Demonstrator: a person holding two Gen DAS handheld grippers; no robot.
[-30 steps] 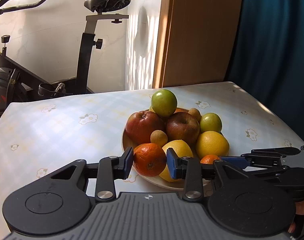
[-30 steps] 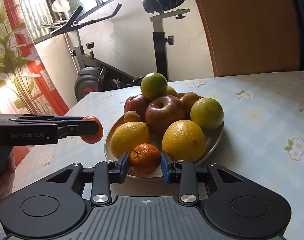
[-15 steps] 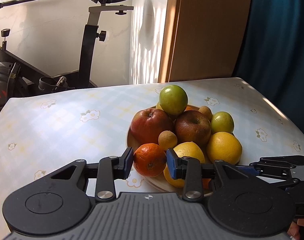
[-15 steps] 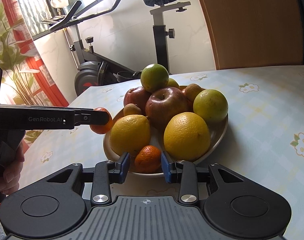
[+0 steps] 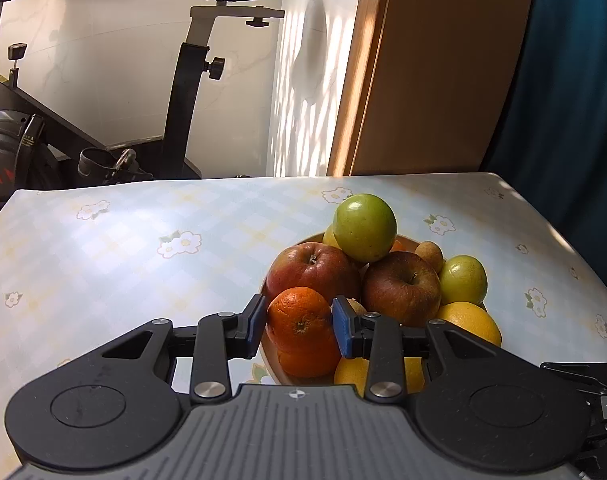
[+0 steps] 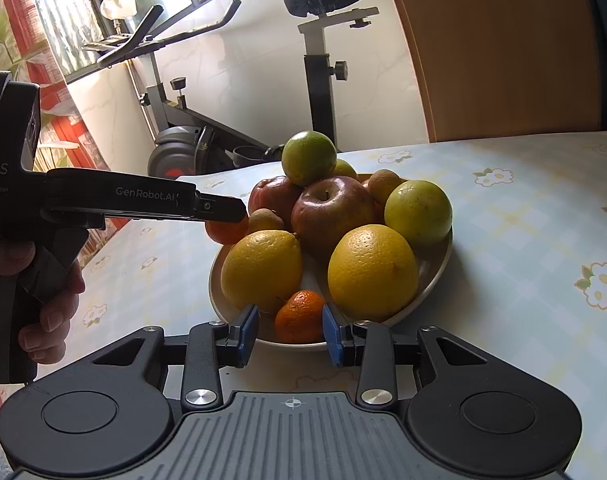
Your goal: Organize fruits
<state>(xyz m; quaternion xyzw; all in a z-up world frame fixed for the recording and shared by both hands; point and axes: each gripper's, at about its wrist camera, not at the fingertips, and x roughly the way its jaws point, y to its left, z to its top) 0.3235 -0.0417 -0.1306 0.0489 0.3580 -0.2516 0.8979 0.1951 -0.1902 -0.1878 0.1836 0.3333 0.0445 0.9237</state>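
My left gripper [image 5: 299, 322] is shut on an orange mandarin [image 5: 299, 318], its blue pads pressing both sides. In the right wrist view the left gripper [image 6: 235, 212] holds that mandarin [image 6: 227, 231] over the left rim of the cream bowl [image 6: 435, 276]. The bowl is heaped with a green apple [image 6: 309, 158] on top, red apples [image 6: 333, 212] and yellow citrus [image 6: 373, 266]. My right gripper [image 6: 289, 332] stands at the bowl's near rim. A small mandarin [image 6: 299, 316] lies in the bowl between its pads, with a gap on the left side. Only the right gripper's [image 5: 563, 370] side shows in the left wrist view.
The bowl stands on a table with a pale flowered cloth [image 5: 123, 260]. Behind the table are an exercise bike [image 5: 191, 80], a wooden panel [image 5: 423, 80] and a dark blue curtain [image 5: 563, 100]. A person's hand [image 6: 43, 280] grips the left gripper's handle.
The left gripper carried its mandarin in towards the bowl, up to the rim. The right gripper's pads came off the small mandarin, which now lies in the bowl.
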